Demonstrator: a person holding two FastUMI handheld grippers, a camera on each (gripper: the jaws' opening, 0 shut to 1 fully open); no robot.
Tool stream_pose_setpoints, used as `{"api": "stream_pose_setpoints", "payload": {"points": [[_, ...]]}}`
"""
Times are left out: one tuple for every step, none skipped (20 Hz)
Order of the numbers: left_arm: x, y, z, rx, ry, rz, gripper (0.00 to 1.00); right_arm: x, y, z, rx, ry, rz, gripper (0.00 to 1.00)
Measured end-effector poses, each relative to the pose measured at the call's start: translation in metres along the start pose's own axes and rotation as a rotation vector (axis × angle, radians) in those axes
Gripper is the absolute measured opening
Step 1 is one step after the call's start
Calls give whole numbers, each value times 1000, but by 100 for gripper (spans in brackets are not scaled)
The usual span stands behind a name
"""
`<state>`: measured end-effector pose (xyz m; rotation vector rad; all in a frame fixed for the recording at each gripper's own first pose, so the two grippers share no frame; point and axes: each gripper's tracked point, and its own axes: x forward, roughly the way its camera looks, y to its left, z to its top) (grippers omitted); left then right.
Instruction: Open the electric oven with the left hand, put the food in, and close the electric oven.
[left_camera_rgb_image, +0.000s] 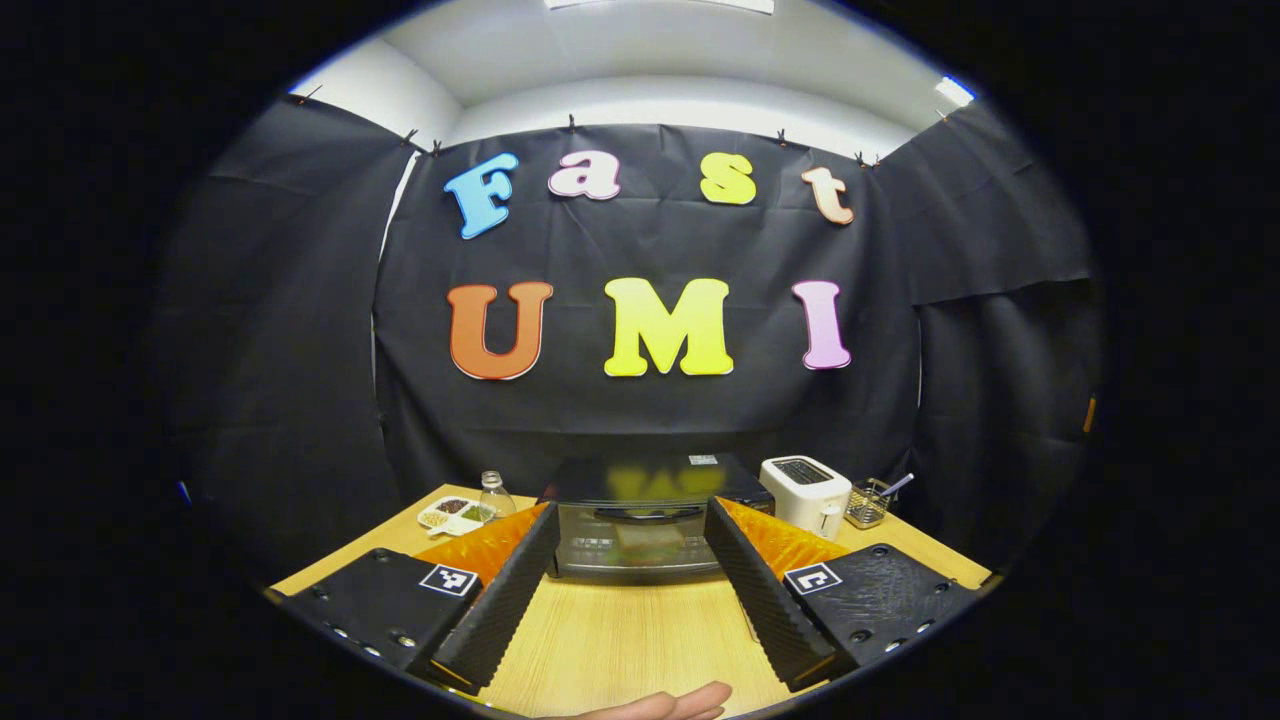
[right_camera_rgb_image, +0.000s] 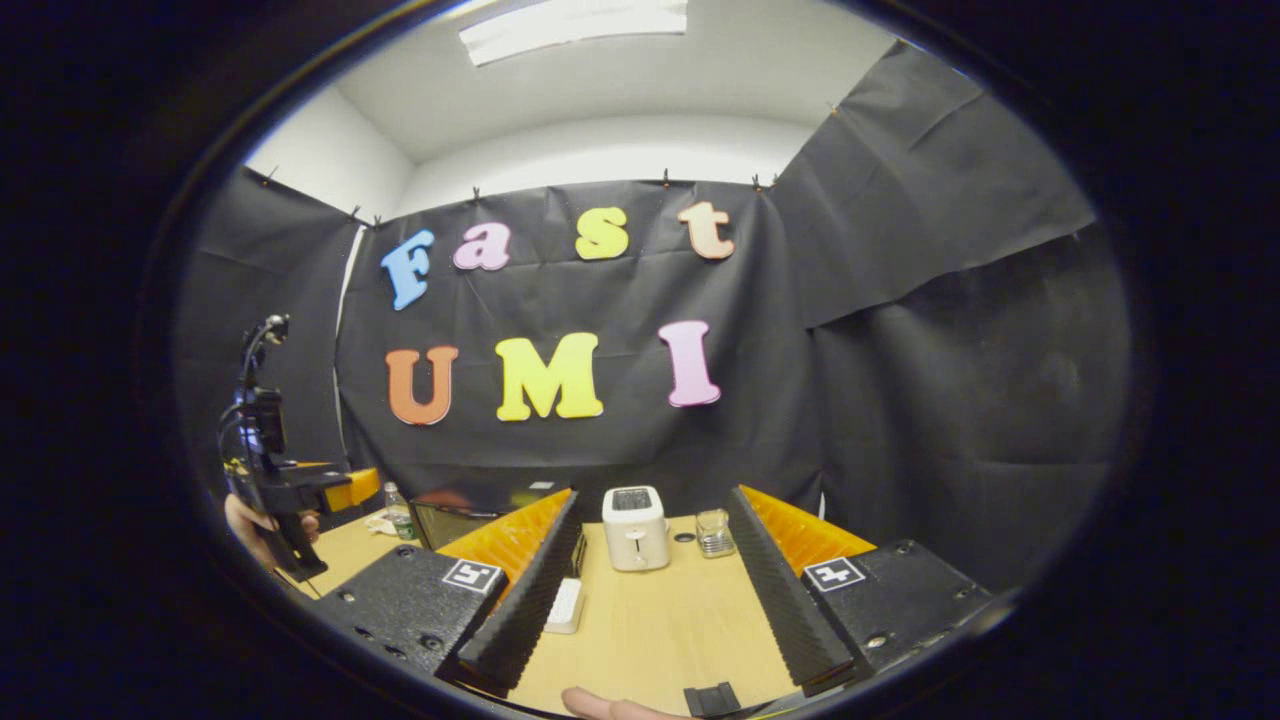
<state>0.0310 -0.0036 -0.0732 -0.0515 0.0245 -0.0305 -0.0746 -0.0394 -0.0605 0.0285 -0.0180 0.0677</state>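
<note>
Wooden table (left_camera_rgb_image: 620, 640) stretches ahead of me, with the electric oven (left_camera_rgb_image: 640, 520) at its far edge, door closed; through the glass I can make out something pale but cannot tell what. My left gripper (left_camera_rgb_image: 628, 590) is spread wide and empty, framing the oven. My right gripper (right_camera_rgb_image: 655, 600) is likewise open, with the white toaster (right_camera_rgb_image: 635, 527) between its fingers. A small white object (right_camera_rgb_image: 566, 605) lies half hidden behind the left finger. Fingertips (left_camera_rgb_image: 690, 702) are cut off at the bottom.
</note>
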Motion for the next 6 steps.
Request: {"api": "stream_pose_setpoints", "payload": {"points": [[-12, 5, 11, 7, -16, 9, 95, -3, 4, 3, 0, -7, 2, 95], [-25, 7, 21, 11, -33, 13, 95, -6, 3, 8, -4, -24, -11, 95], [-36, 7, 31, 6, -52, 15, 95, -8, 3, 15, -13, -49, -25, 95], [-46, 7, 39, -1, -65, 13, 95, -11, 5, 20, -23, -71, -30, 95], [-56, 7, 44, -12, -76, 12, 95, -14, 10, 23, -27, -87, -24, 95], [-69, 5, 52, -20, -77, 12, 95, -17, 18, 23, -26, -94, -10, 95]]}}
